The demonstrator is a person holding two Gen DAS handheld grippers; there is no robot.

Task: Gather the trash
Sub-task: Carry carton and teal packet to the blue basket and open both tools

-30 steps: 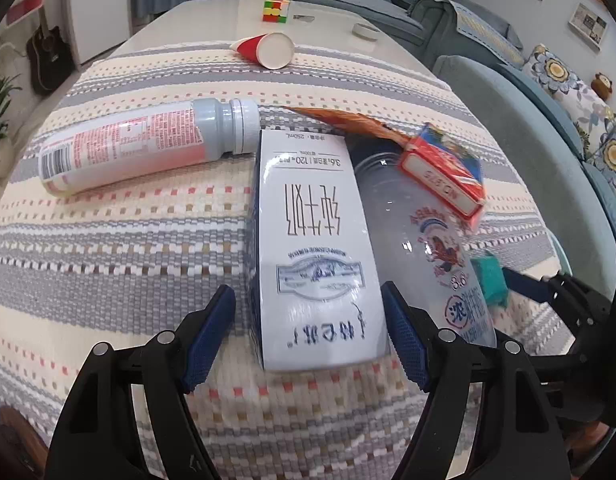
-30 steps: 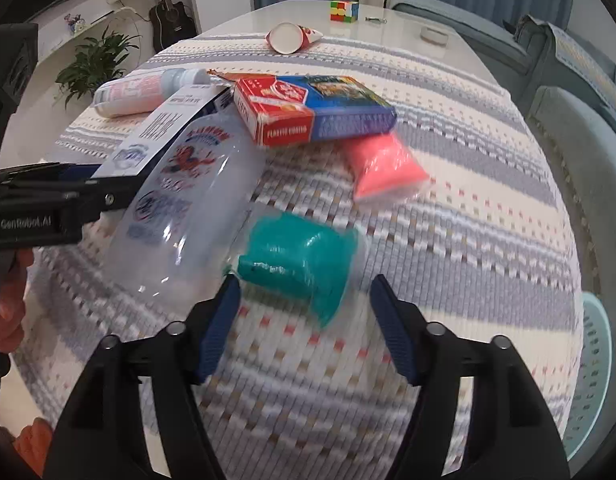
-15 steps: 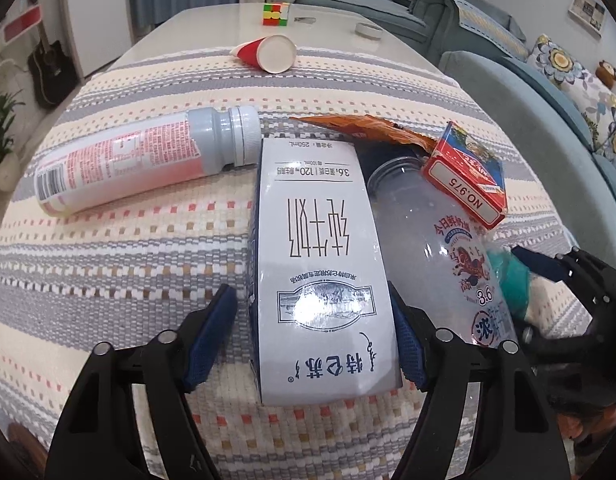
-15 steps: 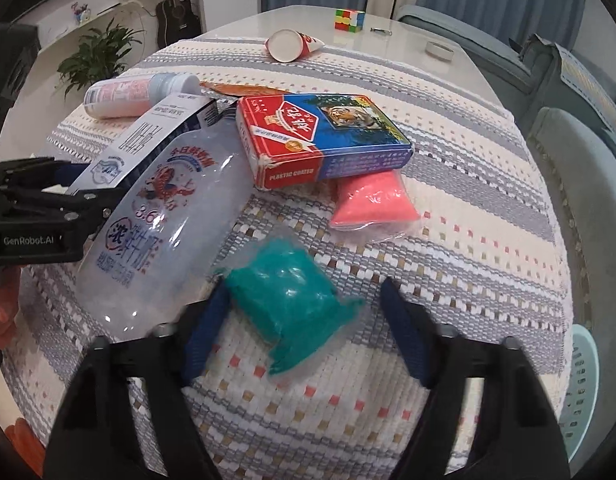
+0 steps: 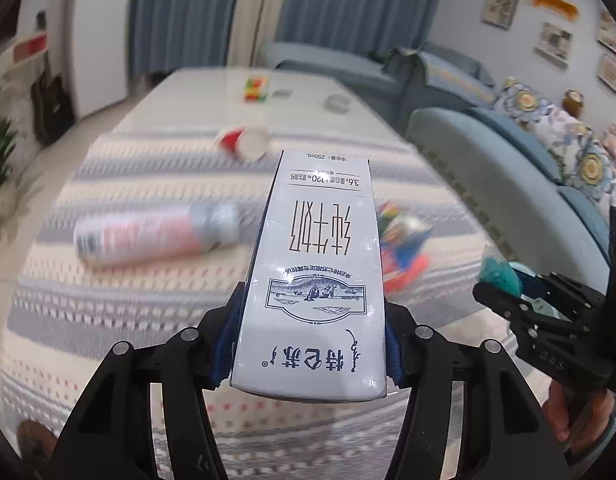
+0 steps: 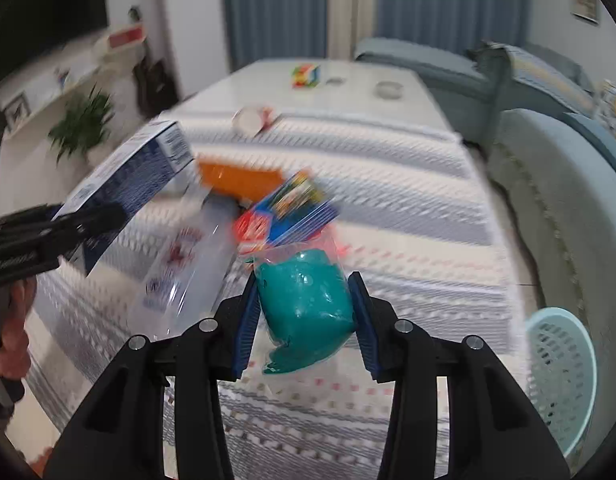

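Above the counter [image 5: 120,312], both loads are lifted clear: step in hand is carry-off. Left gripper [image 5: 308,344] is clamped on the milk carton [image 5: 315,272]; right gripper [image 6: 306,316] is clamped on the teal bag [image 6: 306,300]. Next move, likely: swing to the pale basket [image 6: 563,364] at right and release.

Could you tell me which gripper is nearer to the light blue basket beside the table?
Right. The right gripper hangs just left of the basket; the left gripper is far across the table.
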